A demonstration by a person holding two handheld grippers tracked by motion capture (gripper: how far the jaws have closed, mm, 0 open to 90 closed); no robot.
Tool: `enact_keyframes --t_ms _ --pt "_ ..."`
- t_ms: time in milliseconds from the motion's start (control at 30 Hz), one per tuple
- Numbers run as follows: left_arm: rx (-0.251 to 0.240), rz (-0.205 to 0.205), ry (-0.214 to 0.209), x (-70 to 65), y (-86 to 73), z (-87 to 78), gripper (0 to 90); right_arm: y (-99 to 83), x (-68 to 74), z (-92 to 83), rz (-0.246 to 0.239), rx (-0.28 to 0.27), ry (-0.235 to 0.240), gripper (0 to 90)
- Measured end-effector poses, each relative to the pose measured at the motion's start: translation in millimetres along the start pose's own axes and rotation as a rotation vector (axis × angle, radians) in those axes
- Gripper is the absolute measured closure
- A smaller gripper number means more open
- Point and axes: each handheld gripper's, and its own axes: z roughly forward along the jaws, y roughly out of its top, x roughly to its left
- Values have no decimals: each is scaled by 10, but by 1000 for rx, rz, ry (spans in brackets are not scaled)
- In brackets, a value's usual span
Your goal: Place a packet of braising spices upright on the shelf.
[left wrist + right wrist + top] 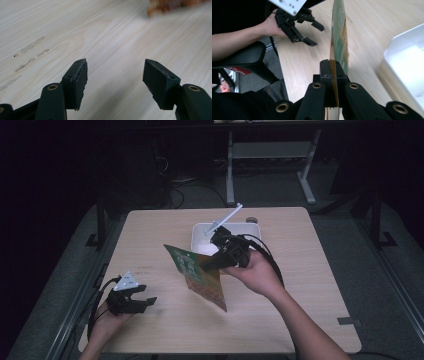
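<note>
Right gripper (332, 72) pinching packet (339, 42) edge-on, left gripper (115, 80) agape

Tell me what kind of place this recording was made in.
Probably a lab or workshop set up for recording. A light wooden table stands on grey floor in a dark room, with cables and a white desk frame behind it, and a person works with a hand-held gripper in each hand.

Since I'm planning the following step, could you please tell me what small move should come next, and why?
Probably bring the open left tool up to the packet's free edge: the right tool pinches it off the table beside the white tray.
</note>
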Motion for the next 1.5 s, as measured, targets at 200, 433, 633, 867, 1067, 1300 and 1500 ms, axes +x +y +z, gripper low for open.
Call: enact_keyframes --t_ms 200,433,633,867,1067,1300,1500 --pt "0 -1 0 9 -5 1 360 49 -120 -218 38 -49 -28 897" --pt "0 0 -4 6 -5 7 354 106 -223 -494 68 -98 -68 897" --pt "2 1 -5 3 -4 13 351 151 -332 -674 88 -112 -128 897" --pt "6 2 -11 7 -6 16 351 153 -437 -763 112 -119 -177 897" --pt "4 3 -12 0 -4 17 350 171 -530 -870 132 -124 -216 897" --pt "0 1 -8 -3 -4 17 334 256 -571 -960 136 -122 -262 897" --pt "-2 -2 -6 4 -6 15 322 294 -668 -1022 156 -115 -315 897"
